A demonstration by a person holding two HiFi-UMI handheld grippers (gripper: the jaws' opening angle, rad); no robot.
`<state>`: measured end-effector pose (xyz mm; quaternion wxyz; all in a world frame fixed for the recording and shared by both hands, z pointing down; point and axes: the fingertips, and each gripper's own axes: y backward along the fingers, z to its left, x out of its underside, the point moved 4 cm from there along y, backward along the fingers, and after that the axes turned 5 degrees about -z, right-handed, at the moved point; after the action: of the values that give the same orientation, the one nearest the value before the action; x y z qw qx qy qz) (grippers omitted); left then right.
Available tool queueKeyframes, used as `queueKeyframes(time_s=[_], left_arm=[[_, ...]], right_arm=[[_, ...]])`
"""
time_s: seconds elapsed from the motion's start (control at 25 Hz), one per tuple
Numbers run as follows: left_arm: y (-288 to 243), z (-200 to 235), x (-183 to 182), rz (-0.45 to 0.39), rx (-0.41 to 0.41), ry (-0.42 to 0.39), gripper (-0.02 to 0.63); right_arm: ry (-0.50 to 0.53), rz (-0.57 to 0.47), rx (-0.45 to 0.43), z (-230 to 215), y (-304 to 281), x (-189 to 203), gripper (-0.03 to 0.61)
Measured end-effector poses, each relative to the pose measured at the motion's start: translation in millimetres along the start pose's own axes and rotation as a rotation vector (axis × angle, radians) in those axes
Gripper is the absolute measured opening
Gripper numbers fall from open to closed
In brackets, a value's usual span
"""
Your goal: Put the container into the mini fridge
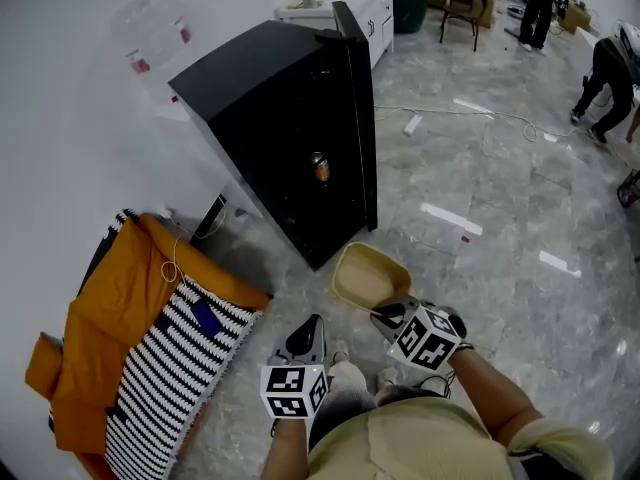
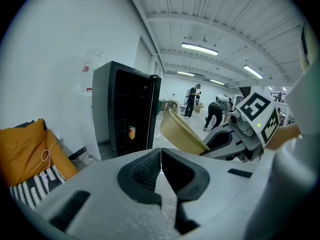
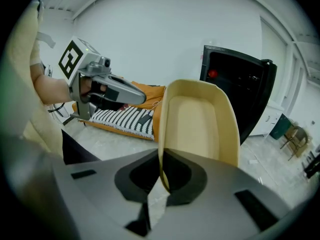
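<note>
Right gripper view shows the right gripper (image 3: 162, 176) clamped on the near rim of the beige container (image 3: 197, 119), one jaw inside the wall and one outside. The container rises tilted from the jaws, empty, its hollow facing the camera. Judgement: a rim pinch suits a light, empty tub carried one-handed and leaves its far end free to lead into an opening.

The left gripper (image 2: 161, 171) has its jaws pressed together on nothing. It hangs low beside the right one, and is probably kept spare to steady the door if needed.

The mini fridge (image 1: 275, 118) stands on the floor (image 1: 480, 228) against the white wall (image 1: 80, 88), ahead and left of the container and well apart from it. Its door (image 1: 358, 118) is swung wide, so the cavity faces the person. A can (image 1: 320, 168) sits inside the opening. The interior is dark, and the shelf layout cannot be made out with confidence.

Clearances: the door's edge bounds the opening on the right and lies nearest the container's likely path. An orange cushion (image 1: 110, 308) and striped fabric (image 1: 170, 368) lie at the left, near the fridge's base. The floor between person and fridge is bare.

Status: the container is not yet in, and the step in hand is the approach. The next move calls for carrying it forward and left, clear of the door edge and the can.
</note>
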<state>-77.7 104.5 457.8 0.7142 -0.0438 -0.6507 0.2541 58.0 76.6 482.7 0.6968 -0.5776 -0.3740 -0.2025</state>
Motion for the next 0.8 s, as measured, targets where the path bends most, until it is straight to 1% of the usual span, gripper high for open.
queueKeyframes(time_s=[0.08,0.24,0.44,0.64,0.8], left_arm=[[-9,8,-4,-0.003,0.015,-0.005,0.023],[-23,28,-15,0.005,0.040,-0.043,0.023],[-42,55,-24,0.024,0.069,-0.048,0.023],[-54,81,-33,0.040,0.082,-0.111,0.023],[-61,102,-39,0.037,0.092,-0.100,0.023]], right_arm=[[0.000,0.011,0.013,-8,-7,-3,0.029],[-0.012,0.026,0.022,-19,-22,-18,0.029],[-0.020,0.051,0.031,-35,-44,-36,0.029],[-0.029,0.076,0.039,-47,-62,-51,0.029],[-0.044,0.089,0.052,-53,-74,-61,0.029]])
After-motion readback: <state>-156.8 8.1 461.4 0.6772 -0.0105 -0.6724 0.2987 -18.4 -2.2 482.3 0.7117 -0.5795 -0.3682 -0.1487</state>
